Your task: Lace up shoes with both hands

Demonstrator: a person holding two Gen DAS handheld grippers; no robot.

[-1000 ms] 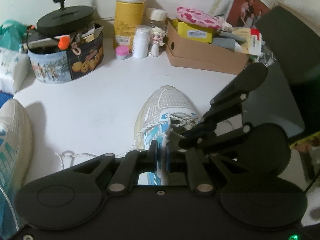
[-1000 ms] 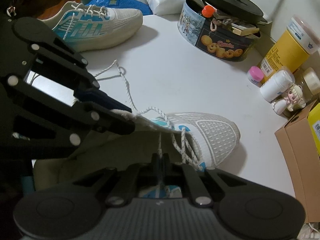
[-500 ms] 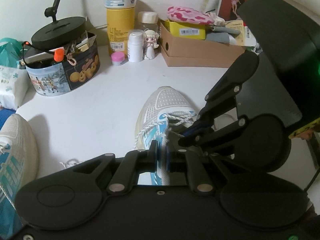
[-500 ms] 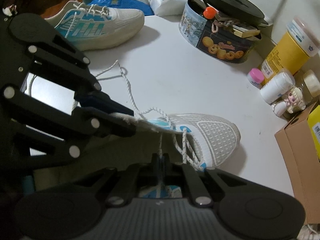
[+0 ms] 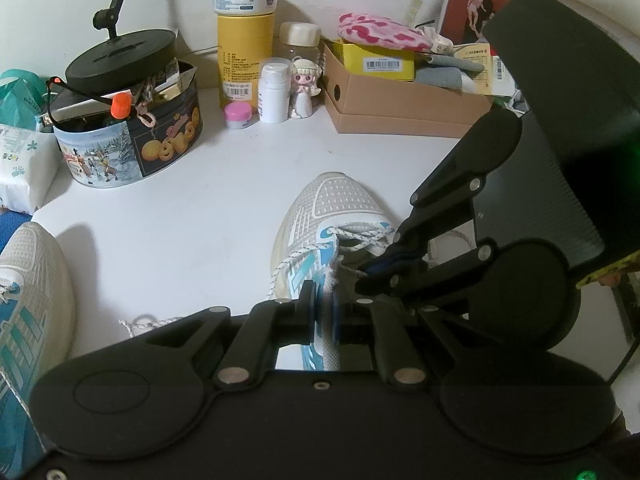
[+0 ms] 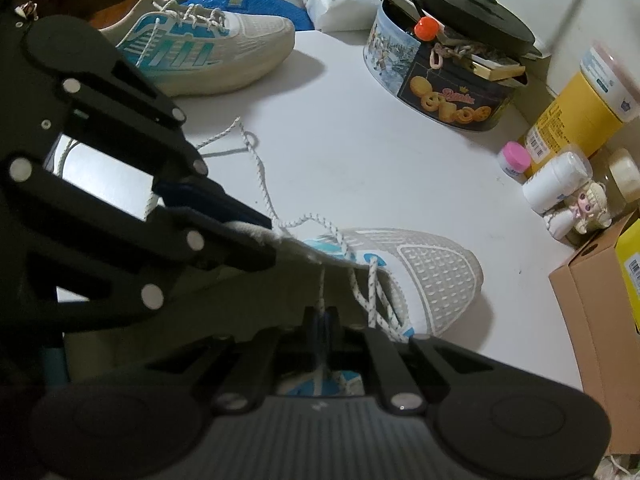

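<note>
The shoe (image 5: pixel 332 216) sits on the white table (image 5: pixel 200 208), toe pointing toward the clutter at the wall. In the left wrist view the left gripper (image 5: pixel 326 308) has its jaws pressed together on the shoe's white tongue edge (image 5: pixel 332 276), and the right gripper (image 5: pixel 370 274) reaches in from the right, its blue-padded tips just beside the lace crossings. This view alone shows the shoebox (image 5: pixel 400 108) fully, with a pink spotted pouch (image 5: pixel 380 30) on top.

The right wrist view shows what the left cannot: the right gripper (image 6: pixel 322 320) pinches a strand of the lace (image 6: pixel 322 284), which runs up from its tips to the shoe (image 6: pixel 424 272). The loose lace end (image 6: pixel 256 168) trails in a loop across the table (image 6: pixel 360 152) toward the second shoe (image 6: pixel 208 52), seen here whole and laced; the left view catches only its toe (image 5: pixel 28 280). The left gripper (image 6: pixel 272 240) comes in from the left here, tips shut on the tongue edge. The cookie tin (image 6: pixel 448 80) with a black lamp base (image 6: pixel 472 20) on it shows in both views.

Against a second ago, both grippers keep the same pinches. The left wrist view has shifted: the tin, bottles and box sit lower and fuller in its frame, and less of the second shoe shows. The right wrist view is almost unchanged, and the lace loop lies as before.
</note>
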